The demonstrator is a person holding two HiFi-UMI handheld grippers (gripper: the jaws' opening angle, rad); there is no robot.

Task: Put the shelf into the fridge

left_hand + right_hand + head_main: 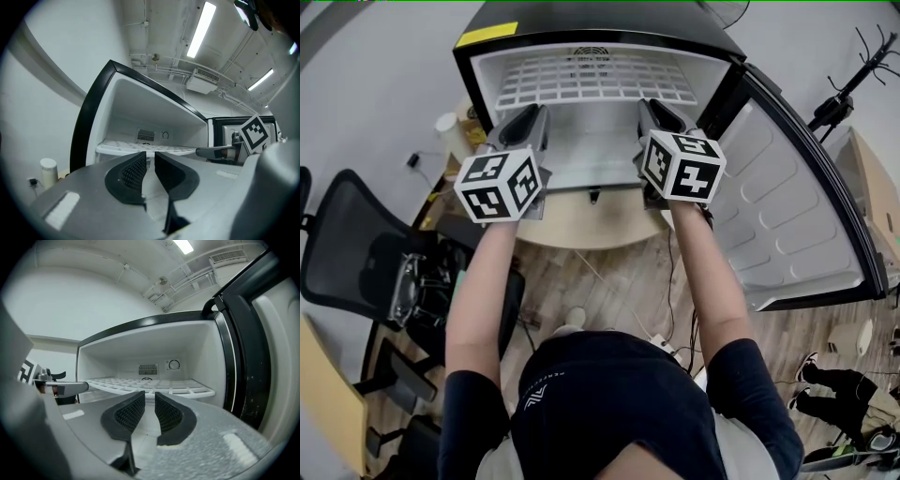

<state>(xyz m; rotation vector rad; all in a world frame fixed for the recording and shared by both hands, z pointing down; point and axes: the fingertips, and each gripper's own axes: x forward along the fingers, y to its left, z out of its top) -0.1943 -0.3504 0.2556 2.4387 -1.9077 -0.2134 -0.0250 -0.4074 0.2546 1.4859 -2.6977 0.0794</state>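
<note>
The white wire shelf (pixel 591 80) lies level inside the open black fridge (pixel 478 70), its front edge (pixel 187 390) near the opening. My left gripper (pixel 532 114) and right gripper (pixel 659 111) point level into the fridge, side by side, with their tips just short of that front edge. In the left gripper view the left gripper (pixel 150 153) has a narrow gap between its jaws and the shelf (pixel 122 146) shows beyond them, not pinched. The right gripper (pixel 150 393) stands the same way, with nothing between its pads.
The fridge door (pixel 797 206) hangs wide open on the right. The fridge stands on a round wooden top (pixel 581 223). A black office chair (pixel 347 248) is at the left, a white cup (pixel 447 124) beside the fridge, a coat stand (pixel 853 84) at the far right.
</note>
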